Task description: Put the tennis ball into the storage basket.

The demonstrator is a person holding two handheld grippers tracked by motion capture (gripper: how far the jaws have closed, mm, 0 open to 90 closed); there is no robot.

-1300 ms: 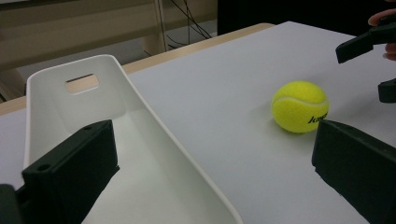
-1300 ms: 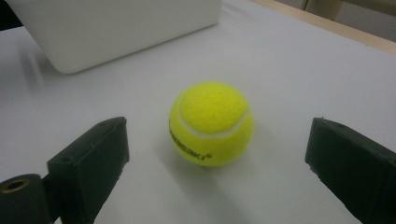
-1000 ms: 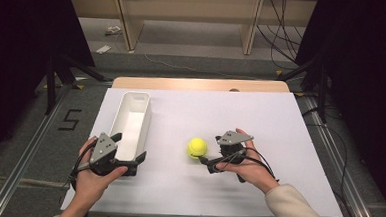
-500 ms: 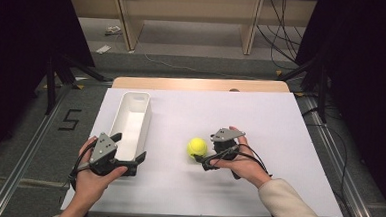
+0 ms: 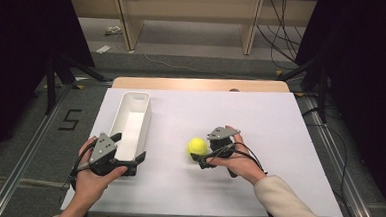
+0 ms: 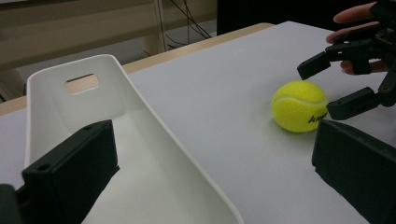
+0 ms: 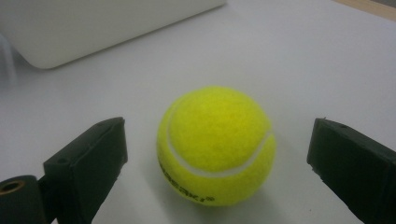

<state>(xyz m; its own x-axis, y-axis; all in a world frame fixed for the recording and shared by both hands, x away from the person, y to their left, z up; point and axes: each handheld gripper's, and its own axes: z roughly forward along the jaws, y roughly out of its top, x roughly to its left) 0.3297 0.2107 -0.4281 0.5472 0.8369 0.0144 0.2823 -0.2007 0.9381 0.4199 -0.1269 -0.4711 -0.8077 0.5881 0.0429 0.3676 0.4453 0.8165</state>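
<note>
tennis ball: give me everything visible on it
The ball is bright yellow and fuzzy like felt, with a white curved seam and dark printed lettering low on one side. It sits on the white table, right of the bin. The right gripper straddles it with jaws open, gaps on both sides.

High view: my left hand [image 5: 93,176] and left gripper [image 5: 128,152] cover the near end of the long white plastic bin [image 5: 132,116]; my right gripper [image 5: 197,151] hides the right flank of the fuzzy yellow tennis ball [image 5: 197,146]. Left gripper view: the bin's near end is cut off by the bottom edge, and the black lettering on the ball is partly hidden behind my own jaw. Right gripper view: the bin is blurred and cropped at the top; the ball's print is too dim to read.
</note>
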